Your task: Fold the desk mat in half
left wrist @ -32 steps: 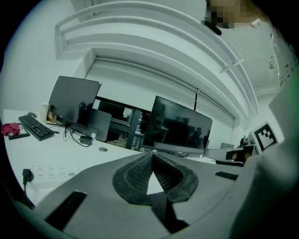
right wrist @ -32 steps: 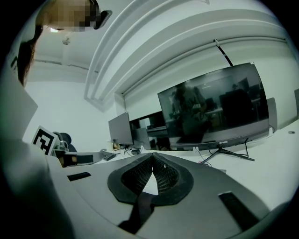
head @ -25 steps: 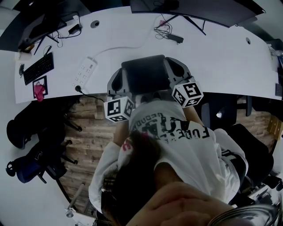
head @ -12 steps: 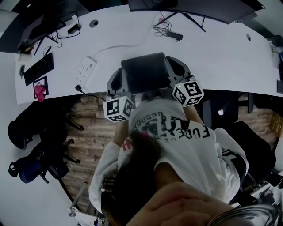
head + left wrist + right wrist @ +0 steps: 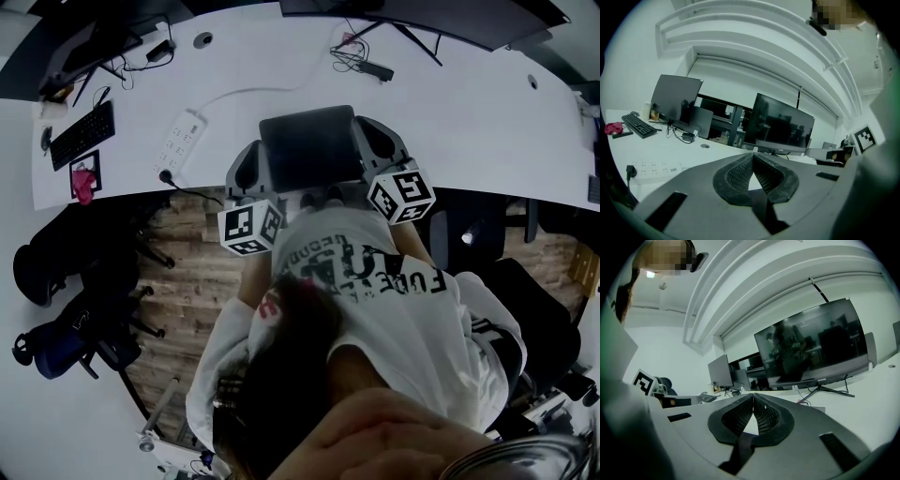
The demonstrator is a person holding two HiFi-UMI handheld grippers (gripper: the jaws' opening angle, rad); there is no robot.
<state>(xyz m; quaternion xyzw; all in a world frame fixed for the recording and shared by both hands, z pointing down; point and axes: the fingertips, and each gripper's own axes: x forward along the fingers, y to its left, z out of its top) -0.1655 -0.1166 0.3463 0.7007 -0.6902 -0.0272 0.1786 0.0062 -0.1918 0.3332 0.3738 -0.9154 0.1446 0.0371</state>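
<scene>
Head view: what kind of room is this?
Probably an office. A long white desk holds a keyboard and a power strip, and a big monitor stands on it.

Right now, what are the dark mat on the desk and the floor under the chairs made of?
The desk mat looks like matte leather or rubber, but I can't tell which. It is dark and flat, with no shine. The floor looks like wood planks, because brownish boards with seams between them show.

White curved desk (image 5: pixel 469 131), dark desk mat (image 5: pixel 309 145) at its near edge, power strip (image 5: pixel 183 139), keyboard (image 5: pixel 82 134), cables (image 5: pixel 361 64)
</scene>
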